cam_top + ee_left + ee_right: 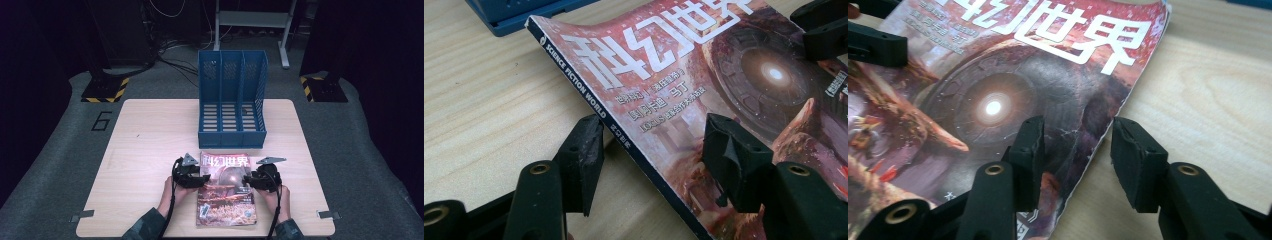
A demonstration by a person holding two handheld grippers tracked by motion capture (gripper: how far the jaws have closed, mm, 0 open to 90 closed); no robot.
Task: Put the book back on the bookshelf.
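A red science-fiction magazine lies flat on the wooden table, near its front edge. My left gripper is at the magazine's left side. In the left gripper view its jaws straddle the dark-blue spine, one pad over the bare table and one over the cover, with a gap on both sides. My right gripper is at the right side. In the right gripper view it stands open across the magazine's page edge, not pressing on it.
A blue three-slot file holder stands at the back middle of the table, just beyond the magazine. Bare tabletop stretches to the left and right. Dark floor with stands and cables surrounds the table.
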